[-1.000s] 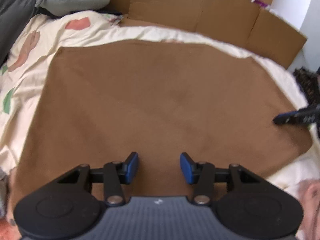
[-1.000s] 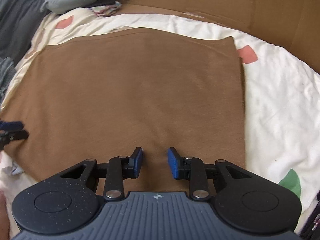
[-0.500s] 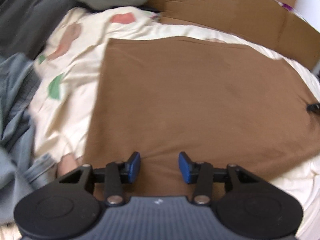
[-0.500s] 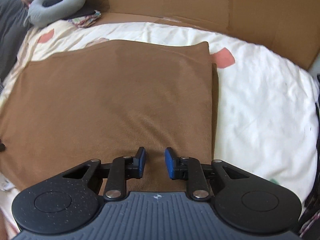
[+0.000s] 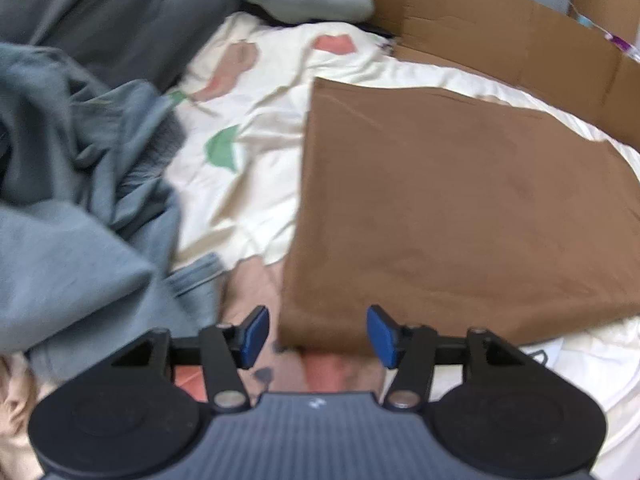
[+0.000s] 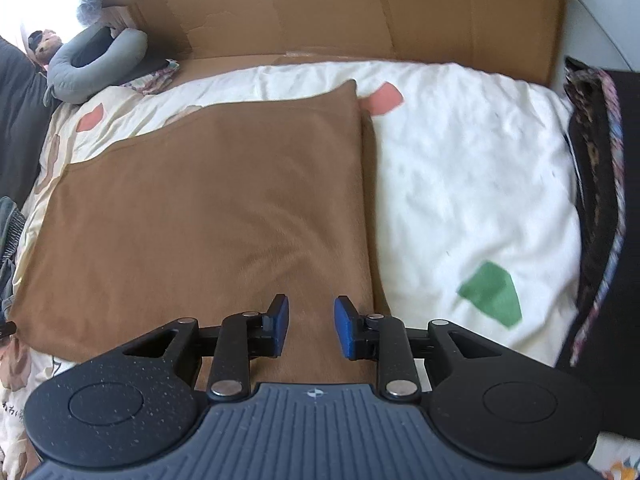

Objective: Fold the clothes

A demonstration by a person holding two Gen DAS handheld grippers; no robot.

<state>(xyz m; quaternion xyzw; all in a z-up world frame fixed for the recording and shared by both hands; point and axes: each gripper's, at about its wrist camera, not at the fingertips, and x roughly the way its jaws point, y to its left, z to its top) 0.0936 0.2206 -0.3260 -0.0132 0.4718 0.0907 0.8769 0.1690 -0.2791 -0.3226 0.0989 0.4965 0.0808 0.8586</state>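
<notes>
A brown garment [image 5: 460, 208] lies flat and smooth on the cream bed sheet [image 5: 248, 168]. My left gripper [image 5: 318, 330] hovers over its near left corner, jaws opening; the corner lies below the gap and the blue pads do not press it. In the right wrist view the same brown garment [image 6: 208, 216] fills the left half. My right gripper [image 6: 311, 322] hangs above the garment's near right edge, jaws narrow and opening, with nothing pinched between them.
A heap of grey-blue clothes [image 5: 80, 200] lies left of the garment. Cardboard sheets [image 6: 360, 8] stand along the far side of the bed. A grey neck pillow [image 6: 92, 68] lies at the far left and a dark patterned cloth [image 6: 600, 200] at the right edge.
The left gripper has slid left from the garment's middle to its near left corner and its jaws have widened. The right gripper has slid right to the garment's right edge.
</notes>
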